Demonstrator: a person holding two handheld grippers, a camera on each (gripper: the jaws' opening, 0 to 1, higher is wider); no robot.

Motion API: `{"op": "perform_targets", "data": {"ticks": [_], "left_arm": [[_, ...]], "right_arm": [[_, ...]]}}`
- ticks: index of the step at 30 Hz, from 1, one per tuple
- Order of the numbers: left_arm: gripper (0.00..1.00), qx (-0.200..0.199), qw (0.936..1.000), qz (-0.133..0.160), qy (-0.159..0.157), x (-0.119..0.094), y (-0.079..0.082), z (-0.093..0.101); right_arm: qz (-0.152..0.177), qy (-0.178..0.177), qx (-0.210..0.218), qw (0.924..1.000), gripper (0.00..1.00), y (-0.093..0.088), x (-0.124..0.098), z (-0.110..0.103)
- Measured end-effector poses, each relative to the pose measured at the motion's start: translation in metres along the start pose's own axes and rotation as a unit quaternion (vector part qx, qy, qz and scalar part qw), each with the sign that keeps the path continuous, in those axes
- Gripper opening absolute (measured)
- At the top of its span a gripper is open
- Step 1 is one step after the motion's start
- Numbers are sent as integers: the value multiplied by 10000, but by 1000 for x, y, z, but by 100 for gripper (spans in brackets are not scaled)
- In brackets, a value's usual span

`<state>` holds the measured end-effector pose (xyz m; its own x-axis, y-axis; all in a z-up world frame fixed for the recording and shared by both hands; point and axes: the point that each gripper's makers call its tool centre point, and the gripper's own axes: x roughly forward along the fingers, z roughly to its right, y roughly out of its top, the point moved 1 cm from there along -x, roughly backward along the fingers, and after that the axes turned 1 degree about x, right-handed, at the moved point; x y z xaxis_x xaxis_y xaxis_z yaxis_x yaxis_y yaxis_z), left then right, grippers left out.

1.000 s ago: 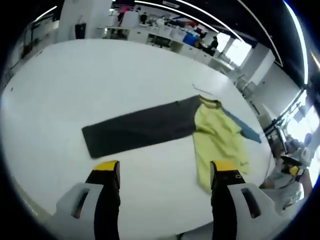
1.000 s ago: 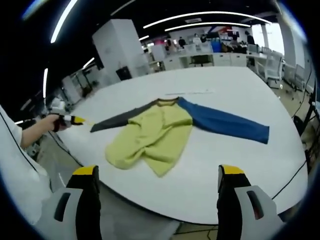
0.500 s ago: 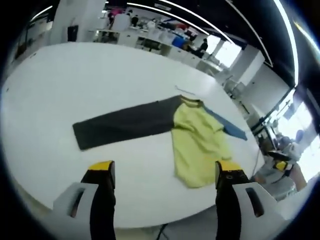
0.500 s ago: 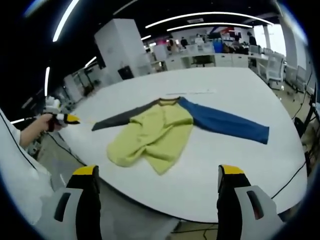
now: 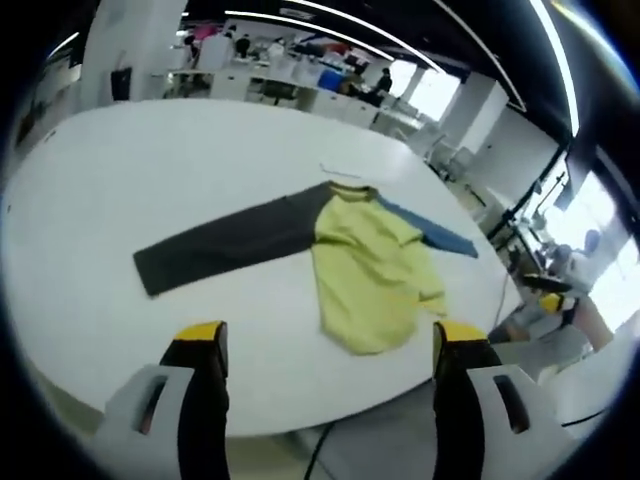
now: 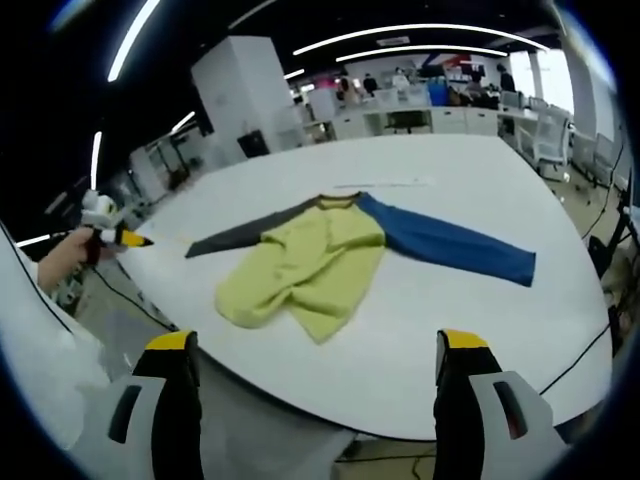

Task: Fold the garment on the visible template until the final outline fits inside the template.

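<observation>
One garment (image 5: 355,262) lies flat on the white bench (image 5: 120,170), near its front edge: a yellow body (image 6: 300,265) rumpled at the hem, with two sleeves spread apart, one dark grey sleeve (image 5: 225,240) and one blue sleeve (image 6: 445,245). Two grippers are present. The left gripper (image 5: 325,345) and the right gripper (image 6: 310,355) each hover wide open off the bench edge, holding nothing. Compared with a second ago, the left gripper view has drawn back and swung, so the garment sits farther from its jaws; the garment itself lies unchanged.
</observation>
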<state>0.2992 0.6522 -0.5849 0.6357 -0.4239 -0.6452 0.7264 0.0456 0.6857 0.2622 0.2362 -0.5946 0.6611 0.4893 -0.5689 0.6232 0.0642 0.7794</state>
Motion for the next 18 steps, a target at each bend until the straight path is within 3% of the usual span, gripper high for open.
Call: {"op": "perform_targets", "data": {"ticks": [11, 18], "left_arm": [[87, 523, 9979, -326, -203, -3, -24, 23], [94, 536, 9974, -307, -359, -8, -32, 34]], "right_arm": [[31, -17, 16, 10000, 98, -3, -7, 5], [-9, -26, -4, 10000, 98, -5, -10, 7]]}}
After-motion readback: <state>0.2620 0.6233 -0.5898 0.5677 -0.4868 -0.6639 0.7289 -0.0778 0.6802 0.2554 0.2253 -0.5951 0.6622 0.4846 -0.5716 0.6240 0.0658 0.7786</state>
